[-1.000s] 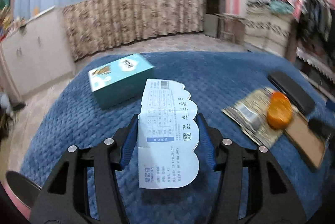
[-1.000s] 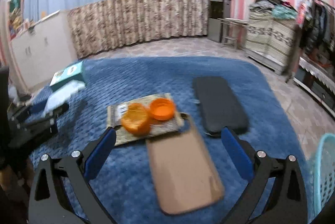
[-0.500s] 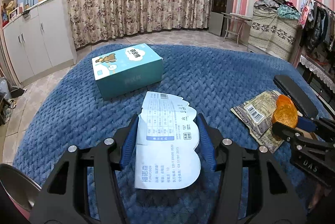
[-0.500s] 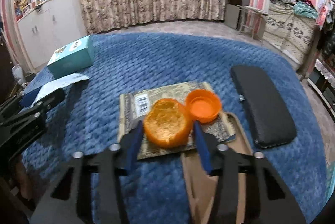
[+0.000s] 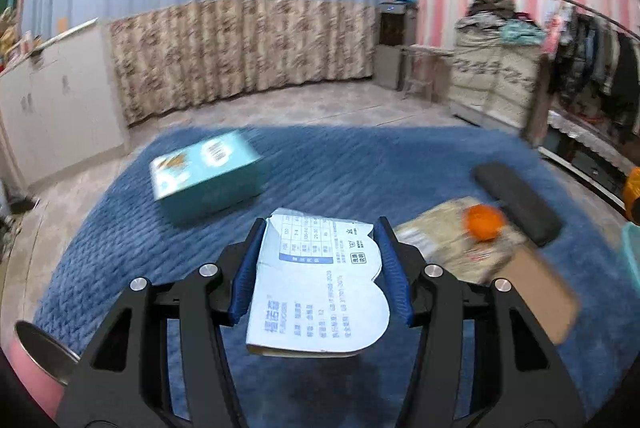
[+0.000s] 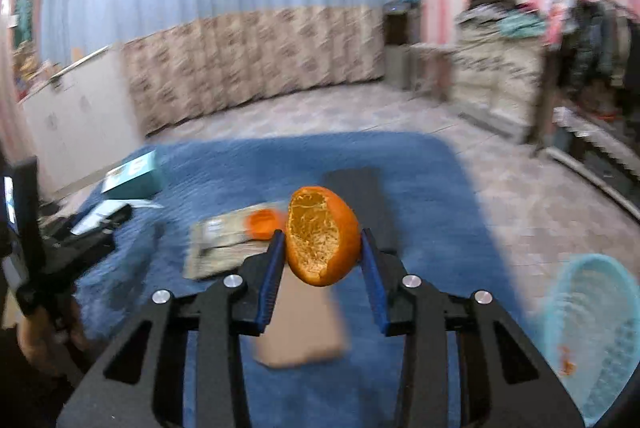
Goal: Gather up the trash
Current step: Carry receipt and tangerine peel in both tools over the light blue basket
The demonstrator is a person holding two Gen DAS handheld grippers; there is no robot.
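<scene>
1 blue basket (image 6: 592,340), right view only

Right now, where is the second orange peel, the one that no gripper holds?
In the right wrist view the loose orange peel lies on the flat printed wrapper on the blue blanket, left of the held peel.

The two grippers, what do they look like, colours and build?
Both look alike. The left gripper and right gripper have black angular frames with open cut-outs, silver round bolt heads at the joints, and two fingers lined with ribbed blue pads. No cables show. In the right wrist view, the left gripper's black body carries a small lit screen.
</scene>
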